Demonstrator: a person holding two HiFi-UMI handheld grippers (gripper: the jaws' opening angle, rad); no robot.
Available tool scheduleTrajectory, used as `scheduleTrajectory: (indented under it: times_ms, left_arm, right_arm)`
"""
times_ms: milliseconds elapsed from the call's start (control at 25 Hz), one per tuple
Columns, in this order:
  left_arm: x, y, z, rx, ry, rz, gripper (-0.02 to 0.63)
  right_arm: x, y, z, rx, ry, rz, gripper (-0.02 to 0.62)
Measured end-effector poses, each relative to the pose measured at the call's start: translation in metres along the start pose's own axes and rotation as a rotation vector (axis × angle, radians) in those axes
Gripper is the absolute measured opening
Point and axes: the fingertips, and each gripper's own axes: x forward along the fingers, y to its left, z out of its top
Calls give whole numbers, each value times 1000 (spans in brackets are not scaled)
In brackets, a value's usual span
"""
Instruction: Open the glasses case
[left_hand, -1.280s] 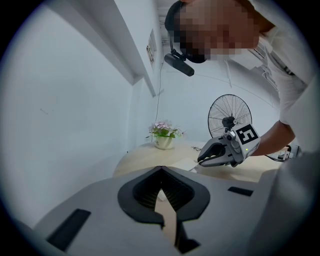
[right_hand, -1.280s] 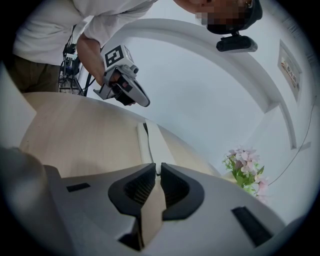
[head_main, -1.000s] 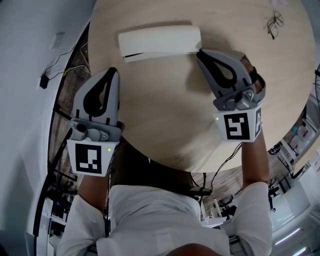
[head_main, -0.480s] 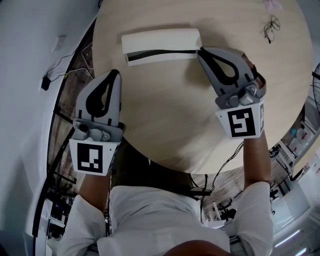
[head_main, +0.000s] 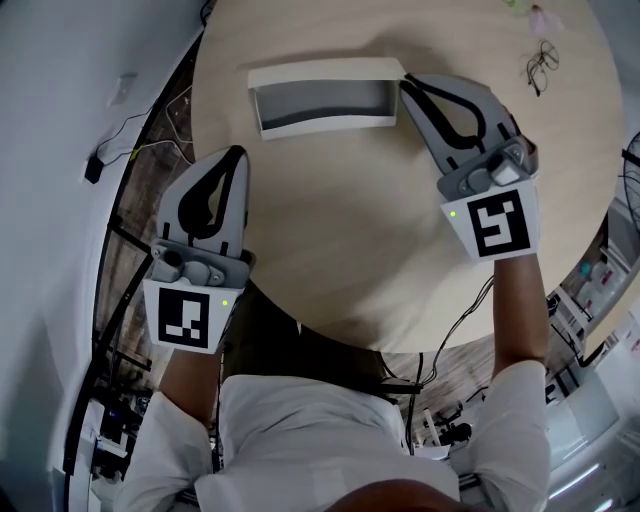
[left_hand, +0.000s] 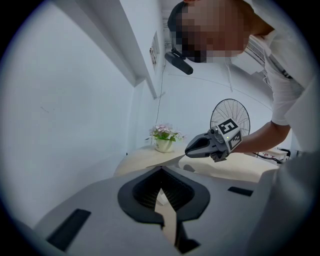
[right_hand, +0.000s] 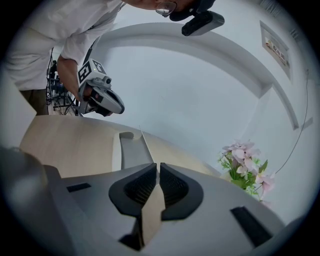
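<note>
head view: white glasses case (head_main: 322, 100) open, grey interior visible; left tongs (head_main: 237, 152), right tongs (head_main: 405, 82) closed

**Case Open Beyond Closed Jaws**

The right gripper (right_hand: 157, 166) had its jaws all but together, with nothing visible between them. Just beyond its tips the case (right_hand: 129, 148) lay open on the table (right_hand: 70, 142), grey inside, its lid's thin edge running toward the tips. The left gripper (right_hand: 120, 108) hung far left. Flowers (right_hand: 246, 167) stood at the right.
</note>
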Motion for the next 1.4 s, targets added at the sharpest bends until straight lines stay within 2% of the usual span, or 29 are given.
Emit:
scheduleTrajectory:
  times_ms: [400,800,880,1040,1160,1240,1400]
  left_arm:
    - [-1,2,-2,-2,-1,7,12]
    - [-8,1,-8,-9,3,-1,12]
    - [-12,-1,-6,-12,0,-6,12]
    - [-23,-7,9,14,-25,-35,12]
    - [-32,-5,37,-16,-93,-32,12]
    - [-43,-8,58,-36,-127,-37,12]
    - [-75,-17,101,-30,-137,-73,12]
  right_arm:
    - [17,-22,-16,126,52,-14,37]
    - [27,-31,-23,170,82,-50,38]
    - [26,-30,-22,207,77,-56,38]
    - [4,-44,-7,334,-37,-73,38]
    - [-36,-64,18,448,-141,-156,37]
    - [-70,-71,47,523,-209,-227,37]
    - [-139,-62,120,645,-370,-357,35]
